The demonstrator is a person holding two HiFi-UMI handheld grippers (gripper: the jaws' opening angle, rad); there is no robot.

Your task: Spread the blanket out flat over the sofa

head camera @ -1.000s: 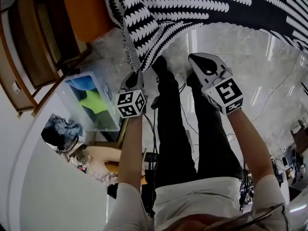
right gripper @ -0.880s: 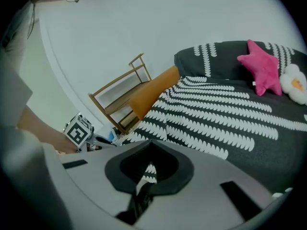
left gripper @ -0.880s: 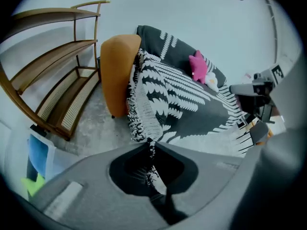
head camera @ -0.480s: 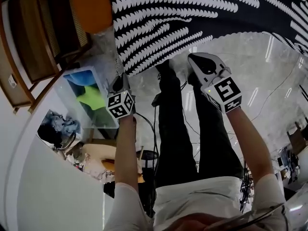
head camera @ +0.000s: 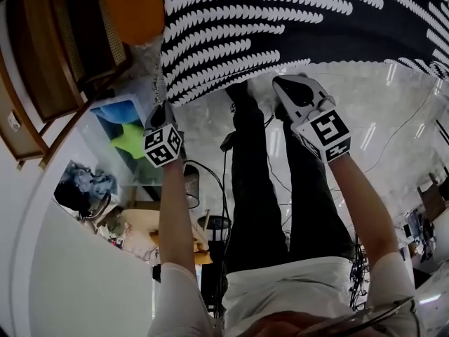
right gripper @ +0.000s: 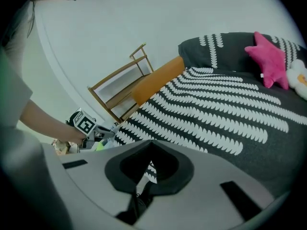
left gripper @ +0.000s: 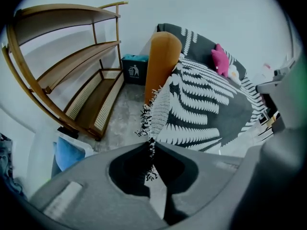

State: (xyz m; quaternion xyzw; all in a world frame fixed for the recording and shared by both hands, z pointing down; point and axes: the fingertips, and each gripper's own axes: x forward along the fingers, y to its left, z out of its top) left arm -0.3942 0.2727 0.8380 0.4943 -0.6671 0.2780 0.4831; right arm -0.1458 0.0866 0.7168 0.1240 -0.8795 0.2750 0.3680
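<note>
A black blanket (head camera: 280, 20) with white leaf rows lies over the sofa, whose orange armrest (head camera: 133, 5) stands at the left end. My left gripper (head camera: 161, 107) is shut on the blanket's fringed corner, which stretches taut from the jaw tips (left gripper: 151, 142) up to the blanket (left gripper: 206, 114) beside the armrest (left gripper: 160, 61). My right gripper (head camera: 277, 83) hangs just in front of the blanket's front edge with its jaws together. From its own view the gripper (right gripper: 151, 142) points at the blanket (right gripper: 216, 114), and I see nothing pinched. The left gripper (right gripper: 114, 128) shows there too.
A wooden rack (head camera: 42, 69) stands left of the sofa. A clear plastic box (head camera: 123, 128) with blue and green things sits on the floor below the left gripper. A pink star cushion (right gripper: 271, 56) rests on the backrest. The person's legs (head camera: 245, 181) and cables are between the grippers.
The left gripper has moved left with the corner. The bunched front edge of the blanket has been pulled out straight. The right gripper has hardly moved.
</note>
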